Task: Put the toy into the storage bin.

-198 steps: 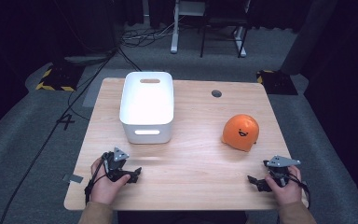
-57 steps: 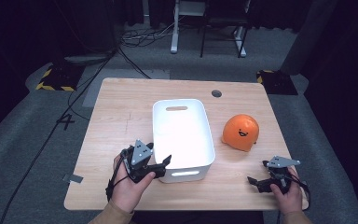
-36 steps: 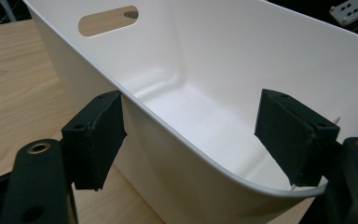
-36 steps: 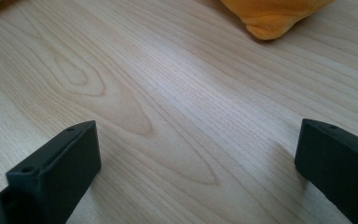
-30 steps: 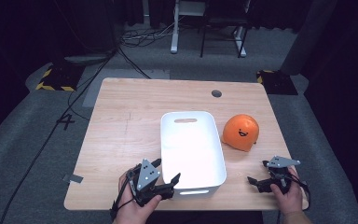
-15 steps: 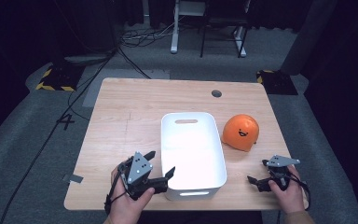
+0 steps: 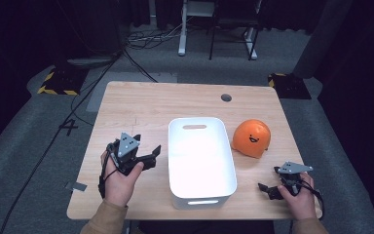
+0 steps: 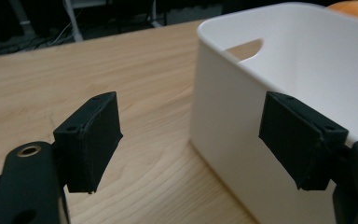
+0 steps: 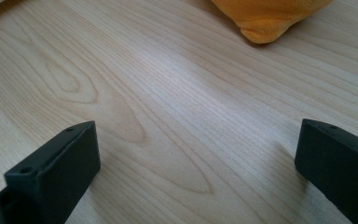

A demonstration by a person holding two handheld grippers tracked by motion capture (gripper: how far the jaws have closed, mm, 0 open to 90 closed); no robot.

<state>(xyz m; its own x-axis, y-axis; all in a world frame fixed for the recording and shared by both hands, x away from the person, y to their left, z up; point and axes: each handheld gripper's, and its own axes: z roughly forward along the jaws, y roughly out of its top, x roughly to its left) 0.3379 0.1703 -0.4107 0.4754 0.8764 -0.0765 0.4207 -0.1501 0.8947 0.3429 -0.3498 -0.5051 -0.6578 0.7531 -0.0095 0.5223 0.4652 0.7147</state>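
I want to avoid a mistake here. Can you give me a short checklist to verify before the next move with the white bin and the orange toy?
1. Left hand-held gripper released from the white bin: ok, jaws open, beside the bin wall.
2. Right hand-held gripper open and holding nothing: ok.
3. Bin upright with nothing inside: ok.
4. Orange toy free to grasp: ok, it sits on the table beside the bin.
5. Bin fully on the table: cannot tell, its near end is close to the edge.
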